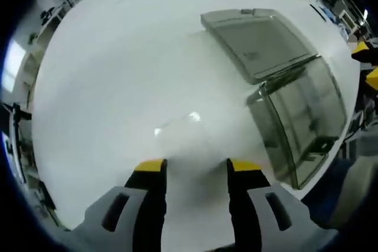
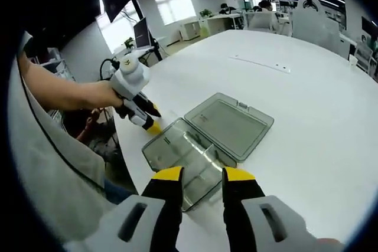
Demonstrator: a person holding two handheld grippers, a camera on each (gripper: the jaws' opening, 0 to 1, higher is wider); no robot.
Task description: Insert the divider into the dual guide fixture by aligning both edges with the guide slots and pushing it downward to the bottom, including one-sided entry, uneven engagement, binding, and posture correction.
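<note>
A clear grey plastic box [image 2: 177,156] lies open on the white table [image 2: 307,104], its hinged lid [image 2: 231,121] flat beside it. A clear partition [image 2: 208,156] seems to stand across the box's inside; its seating is hard to tell. My right gripper [image 2: 204,174] hovers over the box's near end, open with nothing between the jaws. My left gripper [image 2: 152,118], held by a hand, is at the box's left corner, jaws apart. In the left gripper view the same box [image 1: 301,119] and lid [image 1: 260,42] lie to the right, and the left gripper [image 1: 197,166] is open over bare table.
The table's edge [image 2: 127,146] runs close to the box on its left side, where the person's arm [image 2: 59,95] and body are. Desks, chairs and monitors stand far off [image 2: 260,13]. A thin white strip [image 2: 260,63] lies on the table beyond the lid.
</note>
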